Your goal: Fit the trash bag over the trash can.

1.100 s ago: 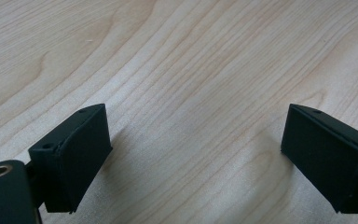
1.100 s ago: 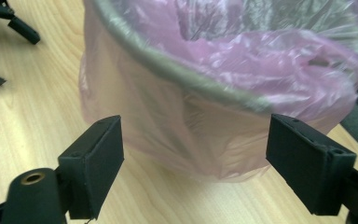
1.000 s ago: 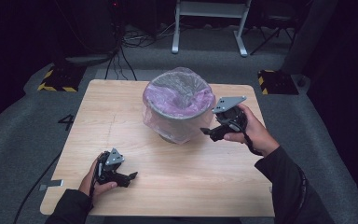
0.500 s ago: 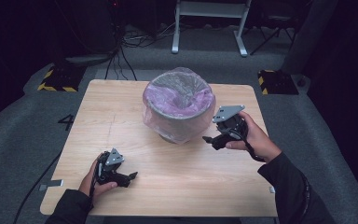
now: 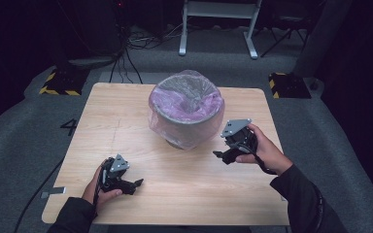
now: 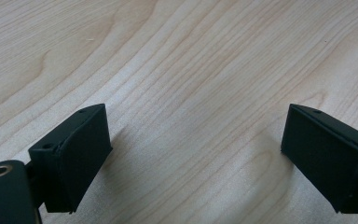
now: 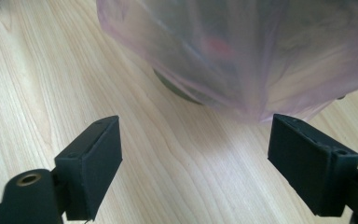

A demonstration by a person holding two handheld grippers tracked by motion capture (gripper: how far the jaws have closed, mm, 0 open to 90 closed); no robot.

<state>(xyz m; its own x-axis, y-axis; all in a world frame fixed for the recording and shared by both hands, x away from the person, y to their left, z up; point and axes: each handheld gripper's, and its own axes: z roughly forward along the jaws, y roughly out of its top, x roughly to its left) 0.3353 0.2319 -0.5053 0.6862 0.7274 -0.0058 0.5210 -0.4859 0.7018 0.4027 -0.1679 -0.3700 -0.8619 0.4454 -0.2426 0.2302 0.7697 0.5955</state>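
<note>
Right now the left gripper [image 5: 137, 184] sits low at the near-left of the table [image 5: 107, 126], jaws spread wide w/ nothing between them; the left gripper view shows just bare light wood grain under it, pads resting on or just off the surface. Mid-table stands a grey bin [image 5: 187, 121], round and bowl-like, lined w/ a thin translucent purple bag [image 5: 184, 99] whose edge is folded over the rim and hangs loose down the outside. Right gripper [image 5: 220, 155] is just beside the bin's right-front, jaws also spread, holding nothing; its own view has the bag's slack skirt [image 7: 242, 60] hanging close ahead, the bin's dark foot [image 7: 177, 91] behind it.

Step in hand, I'd judge: right gripper going for the hanging film. To do it well, come in level, get one pad behind a loose fold and pinch film only, not the bin wall. Pull gently, since the bag is thin and prob. tears or slips easily. Bin looks light, so the left gripper could steady the far side. There's something reddish inside the bag, too blurred to say what.
</note>
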